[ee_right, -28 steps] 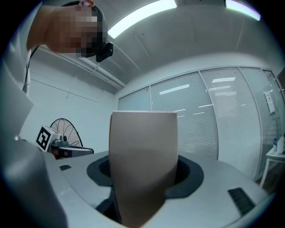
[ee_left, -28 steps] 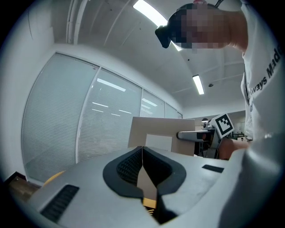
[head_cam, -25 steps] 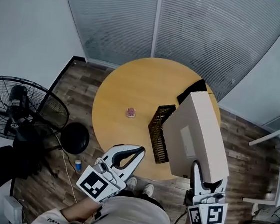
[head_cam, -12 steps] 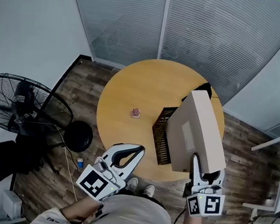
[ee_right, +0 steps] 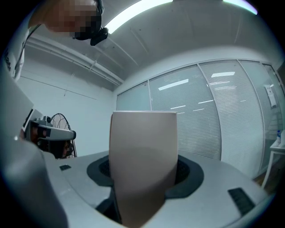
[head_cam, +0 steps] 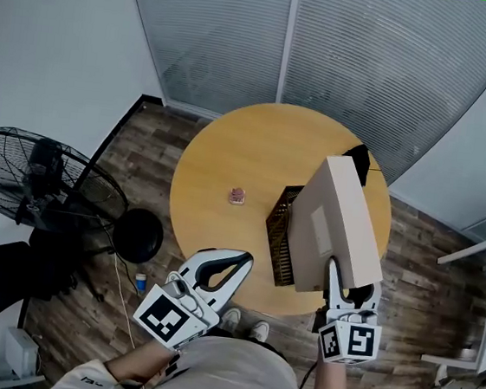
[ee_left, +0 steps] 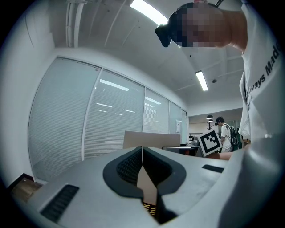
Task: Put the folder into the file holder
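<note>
"What stood around me?"
"At left a fan [head_cam: 35, 183]; a small pink thing [head_cam: 237, 196] on the round table [head_cam: 223, 143]; my left gripper [head_cam: 239, 264] closed, empty."
"The folder [head_cam: 335, 226]?"
"Beige, thick, upright, overlapping the black mesh file holder [head_cam: 278, 237], clamped in my right gripper [head_cam: 350, 290]."

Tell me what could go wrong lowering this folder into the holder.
The right gripper grips the bulky folder by one end only, so it could tilt or slip. The mesh file holder stands near the table edge with the left gripper away from it, so a bump might tip or shove it.
</note>
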A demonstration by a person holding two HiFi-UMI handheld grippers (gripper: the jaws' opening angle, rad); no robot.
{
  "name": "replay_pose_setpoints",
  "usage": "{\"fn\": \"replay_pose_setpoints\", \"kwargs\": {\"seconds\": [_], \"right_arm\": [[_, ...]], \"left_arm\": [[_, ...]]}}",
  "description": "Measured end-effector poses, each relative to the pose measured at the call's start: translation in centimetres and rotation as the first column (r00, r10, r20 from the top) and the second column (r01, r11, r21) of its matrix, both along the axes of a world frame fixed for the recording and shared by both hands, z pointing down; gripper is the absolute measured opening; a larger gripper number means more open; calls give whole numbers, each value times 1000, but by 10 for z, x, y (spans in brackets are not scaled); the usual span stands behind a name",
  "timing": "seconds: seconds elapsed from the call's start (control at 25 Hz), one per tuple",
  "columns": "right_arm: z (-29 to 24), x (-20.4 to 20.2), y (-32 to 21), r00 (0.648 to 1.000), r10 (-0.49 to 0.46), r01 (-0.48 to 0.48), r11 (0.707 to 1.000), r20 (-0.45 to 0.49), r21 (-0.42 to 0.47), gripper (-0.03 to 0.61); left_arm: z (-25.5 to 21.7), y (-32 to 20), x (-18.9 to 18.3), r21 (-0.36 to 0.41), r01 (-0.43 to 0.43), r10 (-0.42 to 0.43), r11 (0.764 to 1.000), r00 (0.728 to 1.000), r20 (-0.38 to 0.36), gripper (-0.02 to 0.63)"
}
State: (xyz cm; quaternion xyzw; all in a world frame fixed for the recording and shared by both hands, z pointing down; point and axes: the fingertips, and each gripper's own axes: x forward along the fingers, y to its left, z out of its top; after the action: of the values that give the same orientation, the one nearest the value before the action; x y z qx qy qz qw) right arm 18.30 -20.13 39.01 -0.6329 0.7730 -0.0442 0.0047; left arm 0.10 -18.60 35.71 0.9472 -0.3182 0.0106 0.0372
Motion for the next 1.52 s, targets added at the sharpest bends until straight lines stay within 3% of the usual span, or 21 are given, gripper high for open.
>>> {"fn": "replay_pose_setpoints", "kwargs": {"seconds": [1.52], "right_arm": [[81, -14, -34, 1000, 4, -4, 1000, 27, -9, 291]], "left_arm": [[10, -6, -10, -20, 40, -40, 999, 999, 23, 26]]}}
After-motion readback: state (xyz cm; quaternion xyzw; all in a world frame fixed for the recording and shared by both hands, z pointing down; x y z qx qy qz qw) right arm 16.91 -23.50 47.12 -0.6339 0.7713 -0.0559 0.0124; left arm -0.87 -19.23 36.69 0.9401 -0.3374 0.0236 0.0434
